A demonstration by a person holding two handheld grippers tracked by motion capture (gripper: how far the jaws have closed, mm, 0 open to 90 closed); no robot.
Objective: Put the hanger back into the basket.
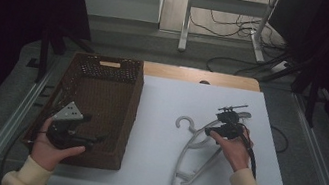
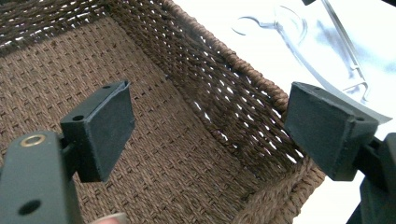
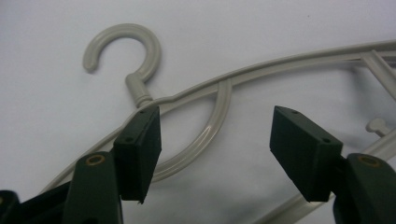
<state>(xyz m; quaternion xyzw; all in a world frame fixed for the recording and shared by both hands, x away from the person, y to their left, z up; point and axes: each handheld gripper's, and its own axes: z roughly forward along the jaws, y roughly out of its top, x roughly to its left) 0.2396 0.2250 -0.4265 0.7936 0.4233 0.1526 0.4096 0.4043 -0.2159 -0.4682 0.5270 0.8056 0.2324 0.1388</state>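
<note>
The white table (image 1: 160,137) bears a brown woven basket (image 1: 99,107) under the left jaws and a grey hanger (image 1: 195,151) under the right jaws.

Basket (image 1: 131,112): brown and woven, under and around the left gripper (image 2: 210,126).
Hanger (image 3: 224,86): light grey plastic, lying flat just under the right gripper (image 3: 215,149).
White sheet (image 1: 155,136): between both grippers.
Cables (image 1: 224,24): on the floor, far past both.

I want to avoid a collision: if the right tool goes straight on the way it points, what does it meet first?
Most likely the hanger. The right tool is open, and the hanger's neck and curved brace lie between its jaws on the table. How close it is I cannot judge.
</note>
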